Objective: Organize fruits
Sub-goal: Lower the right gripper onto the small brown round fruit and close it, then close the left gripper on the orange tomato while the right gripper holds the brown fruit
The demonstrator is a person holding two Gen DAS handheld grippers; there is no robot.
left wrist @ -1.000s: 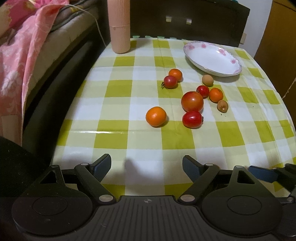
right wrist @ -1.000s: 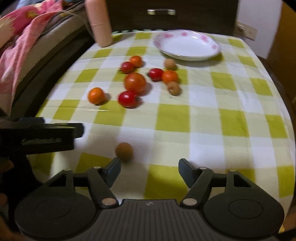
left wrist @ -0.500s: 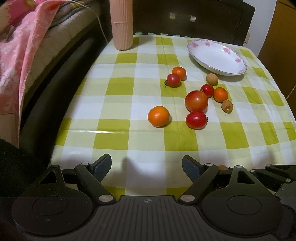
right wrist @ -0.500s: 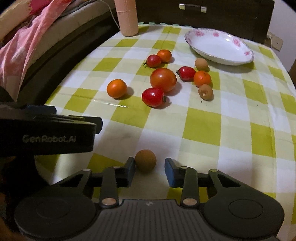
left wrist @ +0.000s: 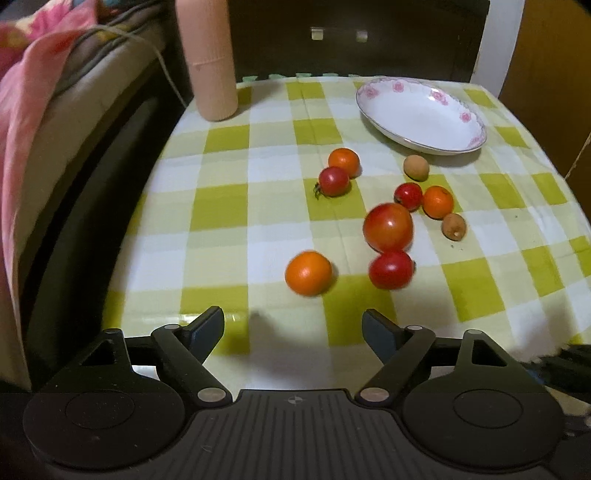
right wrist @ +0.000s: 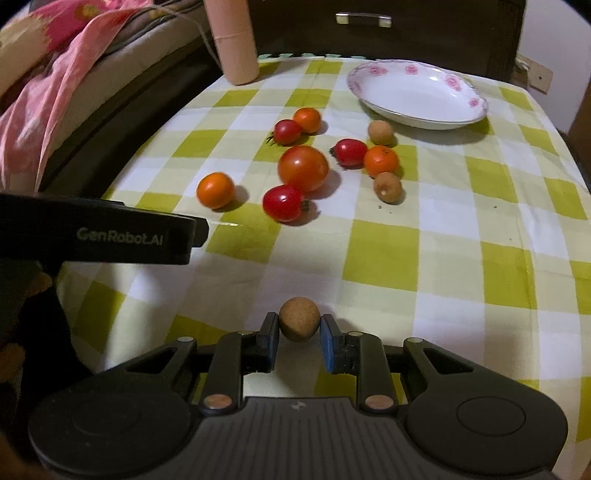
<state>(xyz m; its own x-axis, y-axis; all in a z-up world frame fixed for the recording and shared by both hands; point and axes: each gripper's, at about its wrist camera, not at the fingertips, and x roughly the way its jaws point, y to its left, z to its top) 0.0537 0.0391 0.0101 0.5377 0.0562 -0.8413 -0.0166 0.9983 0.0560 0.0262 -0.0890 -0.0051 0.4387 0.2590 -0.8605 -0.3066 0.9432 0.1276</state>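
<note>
My right gripper (right wrist: 299,326) is shut on a small brown round fruit (right wrist: 298,317) low over the checked tablecloth near its front edge. Farther back lie several loose fruits: a large tomato (right wrist: 303,168), a red cherry tomato (right wrist: 283,203), an orange fruit (right wrist: 215,190) and two more brown fruits. A white flowered plate (right wrist: 417,96) stands empty at the back right. My left gripper (left wrist: 293,325) hangs open with nothing between its fingers, just short of the orange fruit (left wrist: 308,272) and a red tomato (left wrist: 390,269). Its body (right wrist: 110,236) shows at the left of the right wrist view.
A tall pink cylinder (left wrist: 207,59) stands at the table's back left corner. Pink bedding (left wrist: 22,110) and a dark gap run along the table's left edge. Dark furniture with a handle (right wrist: 364,18) is behind the table.
My right gripper's jaws have closed from wide apart onto the brown fruit. My left gripper has moved forward, closer to the cluster of fruits, still open.
</note>
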